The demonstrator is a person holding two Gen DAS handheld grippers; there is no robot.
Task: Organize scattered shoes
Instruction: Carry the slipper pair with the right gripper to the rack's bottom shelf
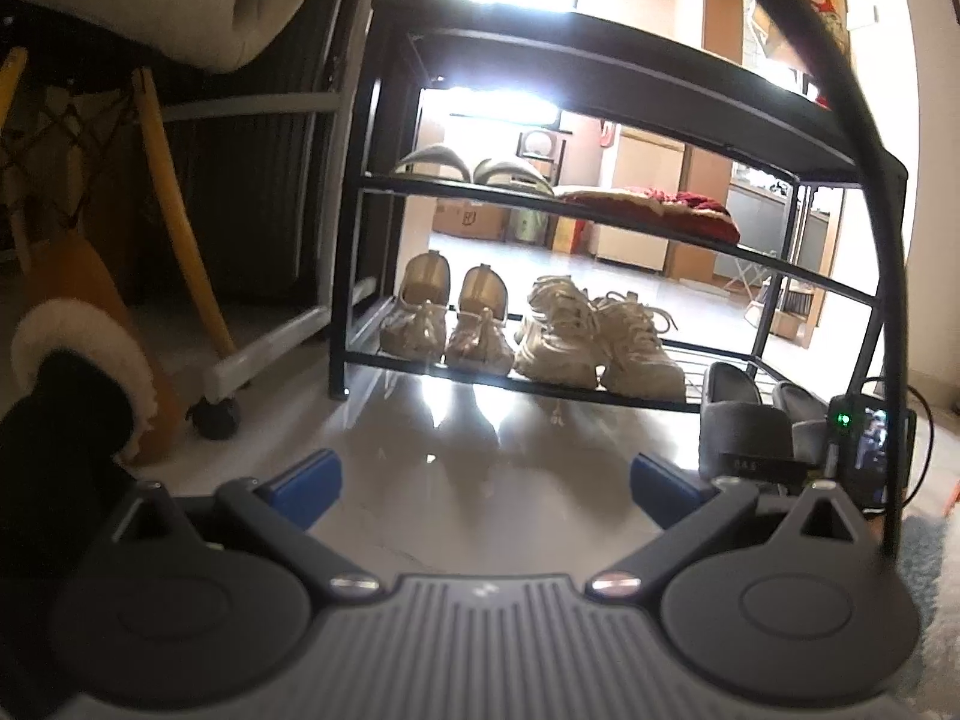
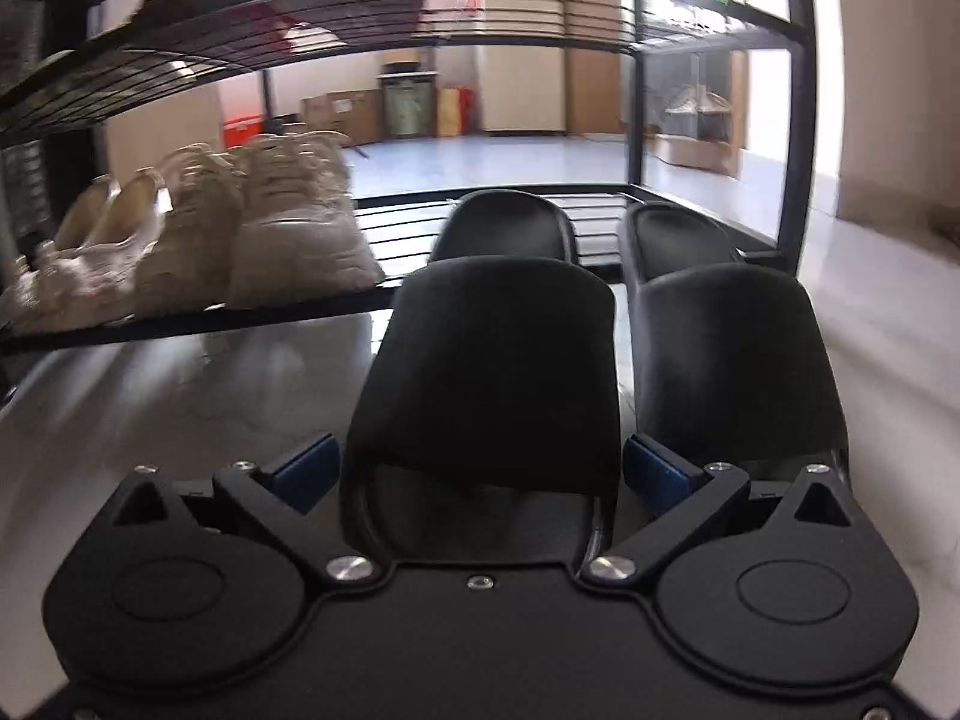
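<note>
A black metal shoe rack point(image 1: 600, 210) stands ahead on the glossy floor. Its bottom shelf holds beige flats point(image 1: 447, 315) and cream sneakers point(image 1: 591, 339). Two dark slippers point(image 1: 747, 426) rest with their fronts on the right end of that shelf. My left gripper point(image 1: 483, 489) is open and empty above the floor. In the right wrist view, my right gripper point(image 2: 480, 471) has its jaws open around the heel end of the left black slipper point(image 2: 492, 360). The right black slipper point(image 2: 732, 354) lies beside it. The sneakers point(image 2: 270, 222) sit to the left.
The middle shelf holds grey slippers point(image 1: 474, 171) and red slippers point(image 1: 660, 207). A chair with yellow legs point(image 1: 180, 210) and a castor point(image 1: 216, 417) stand left. A fur-trimmed boot point(image 1: 84, 360) is at far left. A black cable point(image 1: 840, 120) crosses the right side.
</note>
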